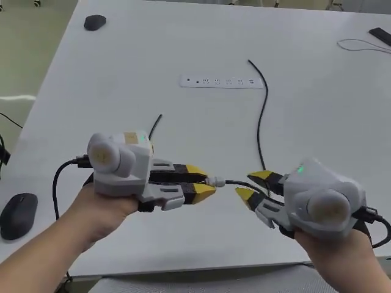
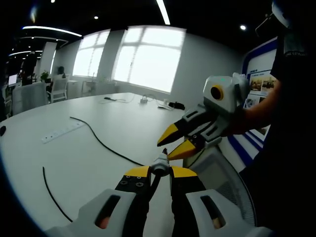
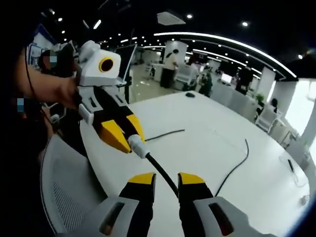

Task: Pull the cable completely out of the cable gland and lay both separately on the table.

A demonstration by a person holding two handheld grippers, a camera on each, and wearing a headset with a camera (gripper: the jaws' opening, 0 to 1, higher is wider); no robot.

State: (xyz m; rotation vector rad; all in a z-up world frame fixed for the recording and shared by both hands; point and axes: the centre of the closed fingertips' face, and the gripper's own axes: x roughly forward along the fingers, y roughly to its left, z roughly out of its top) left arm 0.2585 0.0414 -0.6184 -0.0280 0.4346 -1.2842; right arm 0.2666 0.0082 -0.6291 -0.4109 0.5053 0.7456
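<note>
A small white cable gland point(image 1: 215, 181) hangs above the white table point(image 1: 122, 73), with my left gripper point(image 1: 206, 182) shut on it. A black cable point(image 1: 261, 122) leaves the gland to the right and trails away across the table. My right gripper point(image 1: 253, 185) is just right of the gland, its yellow-tipped jaws slightly apart with the cable between them. In the left gripper view the gland point(image 2: 160, 165) sits between my jaws, and the right gripper point(image 2: 175, 143) faces it. In the right gripper view the cable point(image 3: 163, 173) runs from the gland point(image 3: 137, 145) down between my fingers.
A white power strip point(image 1: 220, 82) lies mid-table beyond the grippers. A short loose black cable piece point(image 1: 156, 125) lies left of the long cable. A black mouse point(image 1: 18, 215) sits at the near left edge, another dark object point(image 1: 95, 22) at the far left.
</note>
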